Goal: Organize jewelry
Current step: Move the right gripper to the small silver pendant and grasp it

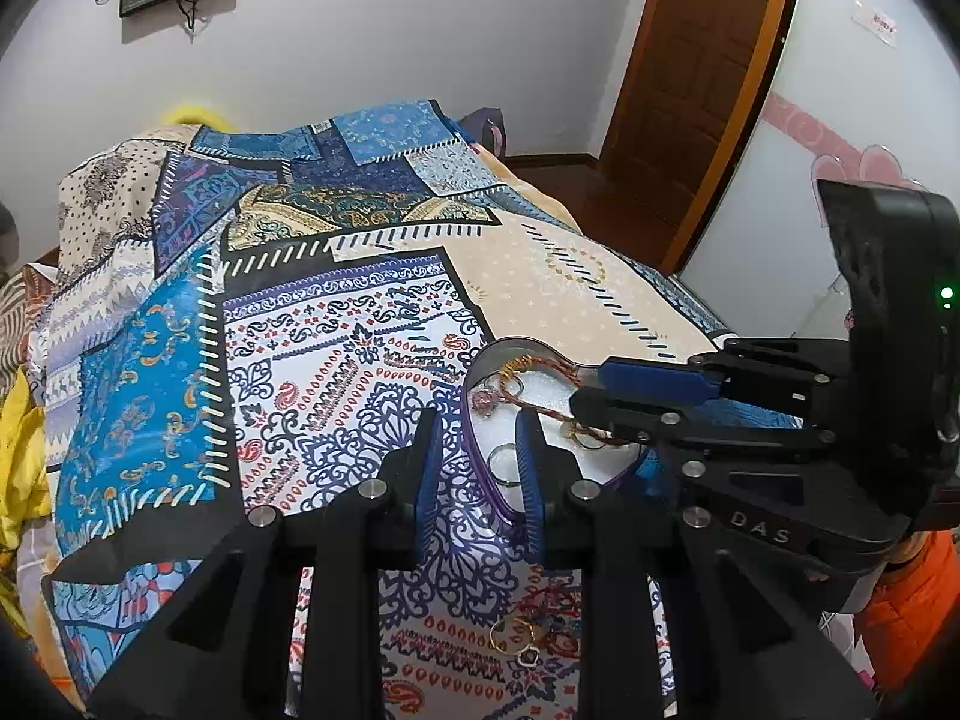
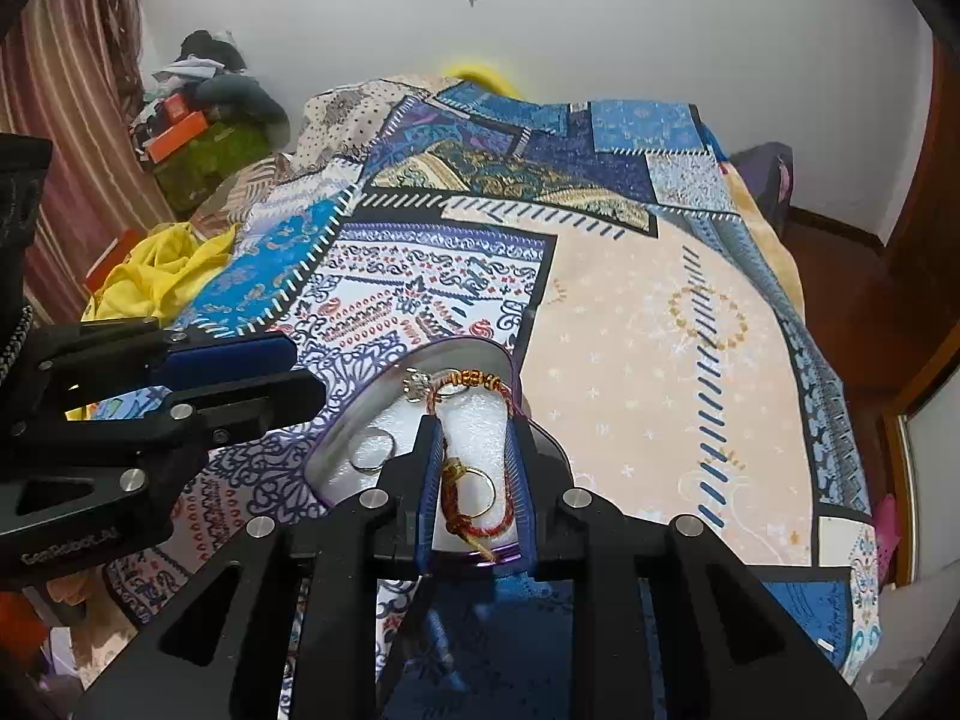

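Over the patterned bedspread (image 2: 660, 330), my right gripper (image 2: 474, 480) stands slightly parted astride the red-and-gold bracelet (image 2: 474, 387) lying lengthwise in the tray (image 2: 384, 384); my left gripper (image 1: 480, 474) straddles its rim, unclamped; a loose gold ring (image 1: 510, 636) lies nearer my left.

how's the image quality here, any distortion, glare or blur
Left wrist view: strong fisheye bending, the door frame bows and the corners go black; sharp overall. Right wrist view: same curved vignette, even soft light, mild sheen on the tray rim, no motion blur.
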Motion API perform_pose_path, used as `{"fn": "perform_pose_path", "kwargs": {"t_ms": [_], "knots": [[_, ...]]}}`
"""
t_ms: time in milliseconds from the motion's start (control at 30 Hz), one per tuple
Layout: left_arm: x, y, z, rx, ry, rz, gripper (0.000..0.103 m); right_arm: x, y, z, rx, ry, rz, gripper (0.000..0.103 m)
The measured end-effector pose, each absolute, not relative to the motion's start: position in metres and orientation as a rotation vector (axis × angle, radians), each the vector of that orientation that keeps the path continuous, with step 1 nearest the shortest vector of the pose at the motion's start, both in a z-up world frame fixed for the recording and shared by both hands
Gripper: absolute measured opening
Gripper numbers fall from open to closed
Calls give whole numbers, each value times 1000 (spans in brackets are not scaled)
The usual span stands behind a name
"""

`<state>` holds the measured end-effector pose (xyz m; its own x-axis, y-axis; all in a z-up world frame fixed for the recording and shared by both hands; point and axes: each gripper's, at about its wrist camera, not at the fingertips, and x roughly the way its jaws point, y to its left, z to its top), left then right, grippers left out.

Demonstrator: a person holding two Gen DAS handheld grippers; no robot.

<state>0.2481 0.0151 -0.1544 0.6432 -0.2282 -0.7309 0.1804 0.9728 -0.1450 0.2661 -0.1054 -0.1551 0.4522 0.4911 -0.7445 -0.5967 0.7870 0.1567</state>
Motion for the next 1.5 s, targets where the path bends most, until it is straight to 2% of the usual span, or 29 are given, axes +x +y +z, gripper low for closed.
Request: {"fn": "perform_pose_path", "kwargs": {"t_ms": [300, 433, 567, 700, 1500], "knots": [[229, 17, -134, -50, 803, -225, 24, 243, -110, -129, -144, 803, 655, 21], [218, 19, -126, -44, 783, -218, 31, 232, -114, -119, -134, 768, 642, 21], [205, 20, -121, -38, 775, -214, 32, 220, -116, -113, -131, 746, 634, 22], [193, 21, -121, -30, 775, -210, 38, 209, -117, -112, -128, 729, 634, 35], [146, 20, -168, -3, 883, -190, 40, 168, -104, -177, -148, 882, 674, 36]]}}
